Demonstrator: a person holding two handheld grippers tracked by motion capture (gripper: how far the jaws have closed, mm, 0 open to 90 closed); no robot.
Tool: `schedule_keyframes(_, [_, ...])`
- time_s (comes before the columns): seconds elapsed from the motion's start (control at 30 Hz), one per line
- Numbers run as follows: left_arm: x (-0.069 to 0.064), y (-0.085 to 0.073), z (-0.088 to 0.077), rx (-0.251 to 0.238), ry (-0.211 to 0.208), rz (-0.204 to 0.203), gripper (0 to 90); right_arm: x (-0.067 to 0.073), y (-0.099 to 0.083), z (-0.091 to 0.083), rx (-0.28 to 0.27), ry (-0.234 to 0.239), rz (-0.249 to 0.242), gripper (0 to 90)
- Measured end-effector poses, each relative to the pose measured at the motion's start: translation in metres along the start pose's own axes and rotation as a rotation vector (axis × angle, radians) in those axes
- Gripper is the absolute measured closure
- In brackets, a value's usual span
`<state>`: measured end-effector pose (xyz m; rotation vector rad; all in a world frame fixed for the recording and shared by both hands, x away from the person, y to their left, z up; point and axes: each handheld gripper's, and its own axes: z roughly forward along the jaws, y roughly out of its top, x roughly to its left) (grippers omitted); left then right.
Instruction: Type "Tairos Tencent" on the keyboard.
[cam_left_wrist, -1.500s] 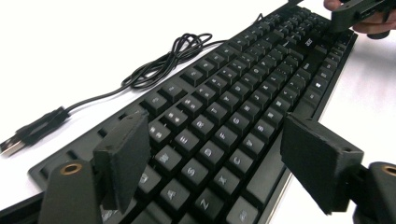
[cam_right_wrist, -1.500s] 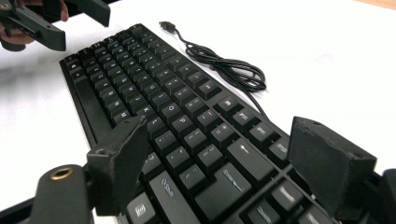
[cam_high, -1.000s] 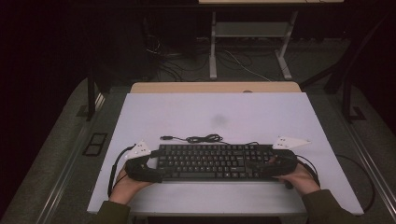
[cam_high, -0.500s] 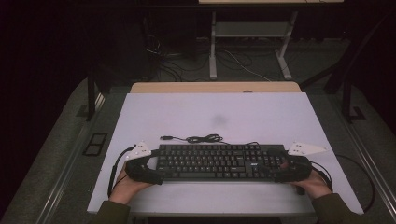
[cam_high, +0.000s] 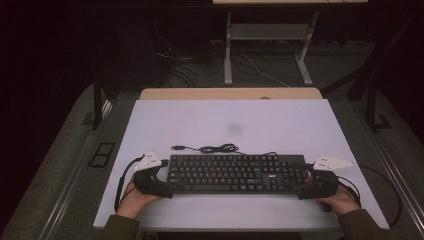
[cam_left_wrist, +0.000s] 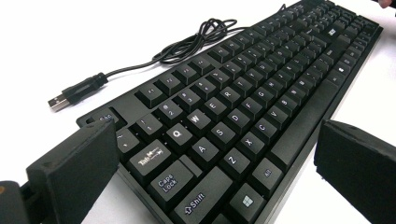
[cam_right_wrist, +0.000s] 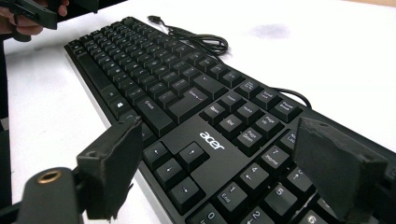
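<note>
Jaws of left gripper (cam_high: 167, 186) spread wide, just opened, straddling left end of black Acer keyboard (cam_high: 237, 173), pads not pressed on it. Right gripper (cam_high: 303, 190) jaws likewise parted across right end. Keyboard laid flat on white table (cam_high: 225, 120), near front edge; USB cable (cam_high: 210, 148) coiled behind.

Two black handheld grippers: the left gripper (cam_high: 161, 191) and right gripper (cam_high: 304, 193) each carry a pale three-cornered plate, a looping black cable and blocky black jaws. Olive sleeves (cam_high: 120, 227) cover both forearms.
</note>
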<state>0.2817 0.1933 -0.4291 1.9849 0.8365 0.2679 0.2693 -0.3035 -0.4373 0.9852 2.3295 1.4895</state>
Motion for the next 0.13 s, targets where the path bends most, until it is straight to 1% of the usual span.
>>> schedule_keyframes(0.13, [0.0007, -0.0006, -0.001, 0.005, 0.009, 0.008, 0.0, 0.0006, 0.0004, 0.0007, 0.003, 0.003, 0.002, 14.5])
